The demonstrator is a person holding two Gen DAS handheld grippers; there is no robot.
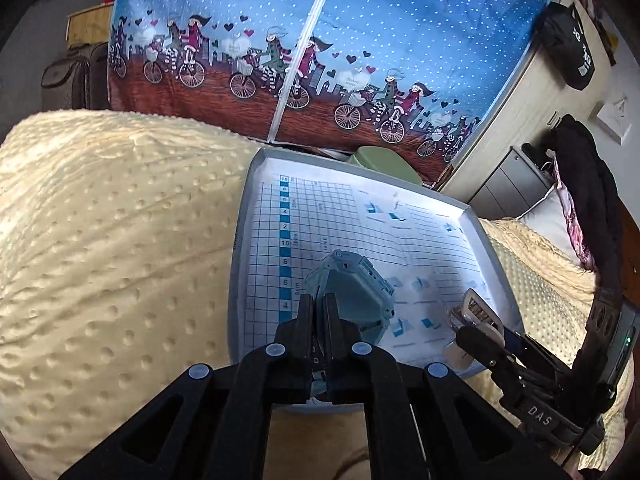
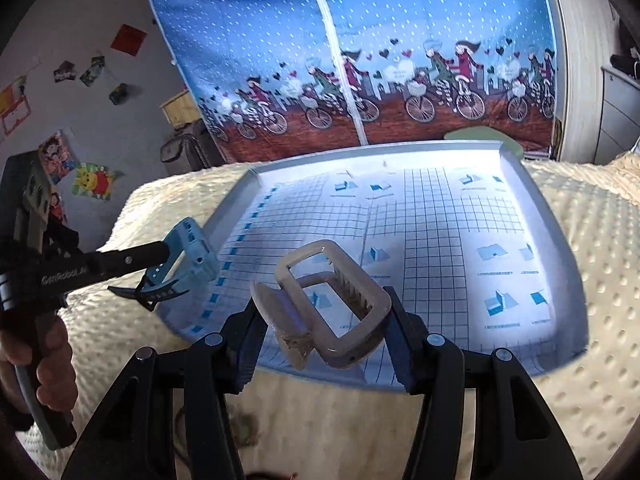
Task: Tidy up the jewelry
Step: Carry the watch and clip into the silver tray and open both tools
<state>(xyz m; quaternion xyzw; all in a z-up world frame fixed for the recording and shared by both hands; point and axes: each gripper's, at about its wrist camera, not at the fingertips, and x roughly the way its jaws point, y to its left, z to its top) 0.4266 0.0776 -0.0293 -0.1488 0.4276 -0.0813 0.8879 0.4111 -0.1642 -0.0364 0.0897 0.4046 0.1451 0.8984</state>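
Currently both grippers hover over the near end of the gridded tray [image 2: 520,184] on the cream blanket [image 1: 100,220]. Left gripper [image 1: 319,312] is pinched narrow on a blue hair claw [image 1: 356,288]; right gripper [image 2: 324,320] squeezes a beige hair claw [image 2: 332,300] by its handles. Risk: sprung clips may twist out, or be let go off the tray's edge.

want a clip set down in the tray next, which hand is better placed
Right, probably. Its gripper holds the beige clip over the tray's near edge. The left gripper holds the blue clip off the tray's left side.
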